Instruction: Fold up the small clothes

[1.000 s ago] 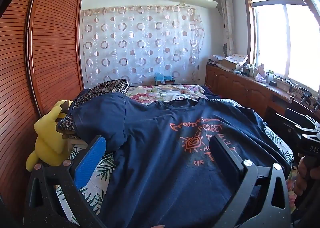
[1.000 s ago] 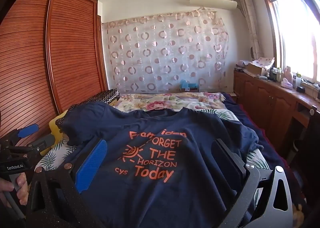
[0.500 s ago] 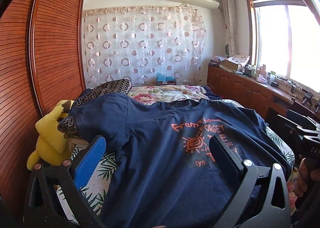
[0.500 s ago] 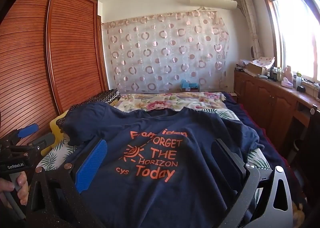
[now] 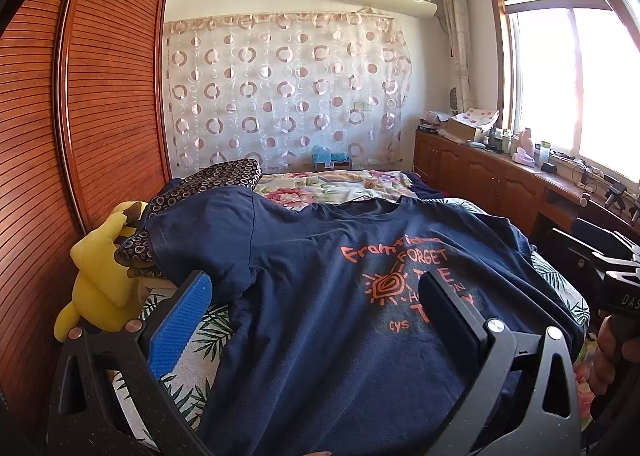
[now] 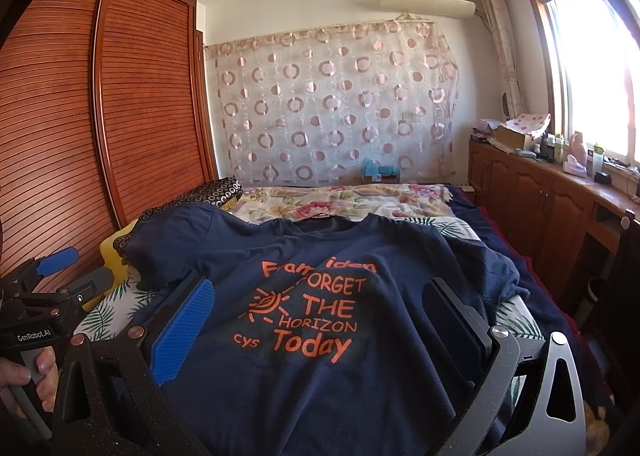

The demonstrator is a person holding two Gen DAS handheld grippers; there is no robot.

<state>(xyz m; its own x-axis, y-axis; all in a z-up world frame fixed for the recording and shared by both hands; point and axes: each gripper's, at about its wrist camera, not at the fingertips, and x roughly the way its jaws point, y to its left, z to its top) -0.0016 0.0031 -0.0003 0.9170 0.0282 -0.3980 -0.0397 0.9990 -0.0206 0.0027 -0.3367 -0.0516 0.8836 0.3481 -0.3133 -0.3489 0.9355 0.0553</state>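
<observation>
Navy T-shirt (image 6: 320, 336) lies print-up on bed (image 5: 192, 340), collar toward far edge; left gripper (image 5: 316, 312) nearest left sleeve, right gripper (image 6: 320, 320) over print, both spread wide, holding nothing.

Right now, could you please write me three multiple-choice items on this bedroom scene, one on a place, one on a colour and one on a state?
1. Where is the yellow plush toy?
A. on the window counter
B. beside the wooden wardrobe, at the bed's left edge
C. on the T-shirt's print

2. What colour is the lettering on the navy T-shirt?
A. white
B. green
C. orange

3. How do the left gripper and right gripper stand?
A. both open, holding nothing
B. both shut on the shirt
C. only the left shut

Answers: B, the toy sits against the wardrobe; C, "FORGET THE HORIZON Today" reads orange; A, fingers spread wide in both wrist views.
</observation>
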